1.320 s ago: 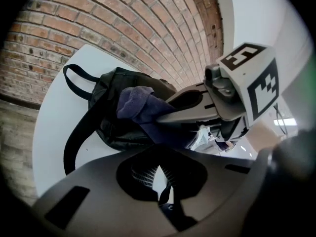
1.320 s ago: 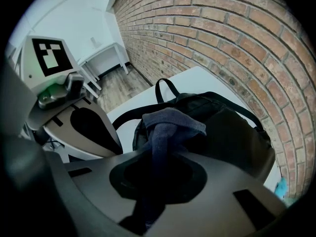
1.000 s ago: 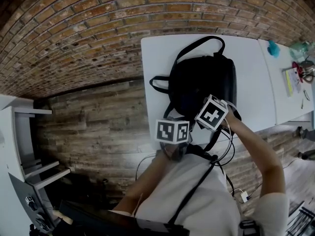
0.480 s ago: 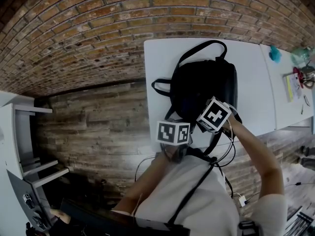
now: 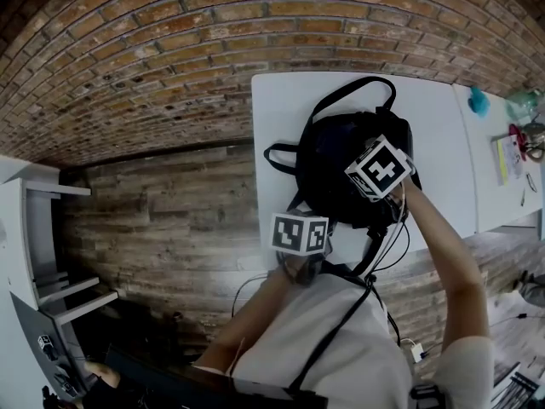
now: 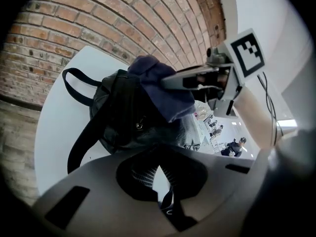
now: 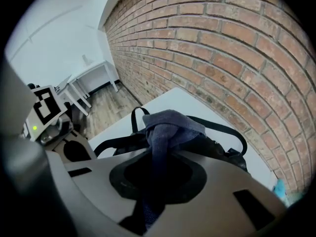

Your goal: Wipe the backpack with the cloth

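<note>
I am pinching the dark blue cloth (image 7: 168, 125) in my right tool (image 7: 153, 186). Its jaws are closed hard on a bunched fold, so a loose wad is sticking out past the tips to do the rubbing. That wad is pressing on the upper face of the black backpack (image 5: 341, 156), which is lying flat on the white bench (image 5: 281, 109) with its carry loop pointing to the far side and its straps trailing toward me. My left tool (image 6: 165, 191) is waiting at the near edge of the bench. Its jaws are drawn together on what looks like a shoulder strap (image 6: 169, 201) of the backpack. I judge I am holding it there to anchor the soft bag so it is not sliding or rucking up under the cloth. The wiping looks under way, with the right side of the bag under the cloth.
</note>
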Demonstrator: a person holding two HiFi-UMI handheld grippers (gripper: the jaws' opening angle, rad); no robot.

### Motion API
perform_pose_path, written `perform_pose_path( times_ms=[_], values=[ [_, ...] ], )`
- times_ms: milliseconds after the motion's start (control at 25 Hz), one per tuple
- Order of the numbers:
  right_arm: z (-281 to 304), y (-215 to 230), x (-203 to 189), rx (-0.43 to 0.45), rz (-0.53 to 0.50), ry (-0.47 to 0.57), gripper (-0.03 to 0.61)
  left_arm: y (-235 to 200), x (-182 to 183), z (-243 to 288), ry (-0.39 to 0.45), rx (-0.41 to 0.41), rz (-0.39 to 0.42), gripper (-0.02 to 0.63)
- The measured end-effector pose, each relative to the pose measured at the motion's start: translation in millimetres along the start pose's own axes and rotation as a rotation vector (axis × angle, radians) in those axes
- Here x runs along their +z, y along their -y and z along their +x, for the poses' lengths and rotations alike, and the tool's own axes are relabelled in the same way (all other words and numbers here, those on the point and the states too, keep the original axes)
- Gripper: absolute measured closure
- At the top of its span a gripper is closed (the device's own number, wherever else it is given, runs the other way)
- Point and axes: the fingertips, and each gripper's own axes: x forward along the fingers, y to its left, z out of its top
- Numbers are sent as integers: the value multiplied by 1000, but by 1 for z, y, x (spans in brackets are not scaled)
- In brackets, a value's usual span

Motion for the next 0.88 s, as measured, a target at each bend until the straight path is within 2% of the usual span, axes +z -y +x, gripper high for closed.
perform_pose_path(
  times_ms=[200, 360, 680, 880],
  values=[
    [34, 28, 26, -8, 34, -17, 532, -7, 7, -2, 9, 13, -15, 612],
    [62, 46, 37, -59, 37, -53, 532, -13, 11, -5, 13, 20, -29, 612],
    [97, 51, 32, -130, -35, -171, 532, -19, 10, -5, 11, 19, -58, 612],
    [101, 35, 26, -100, -106, -211, 532, -21, 10, -5, 9, 20, -62, 612]
  ],
)
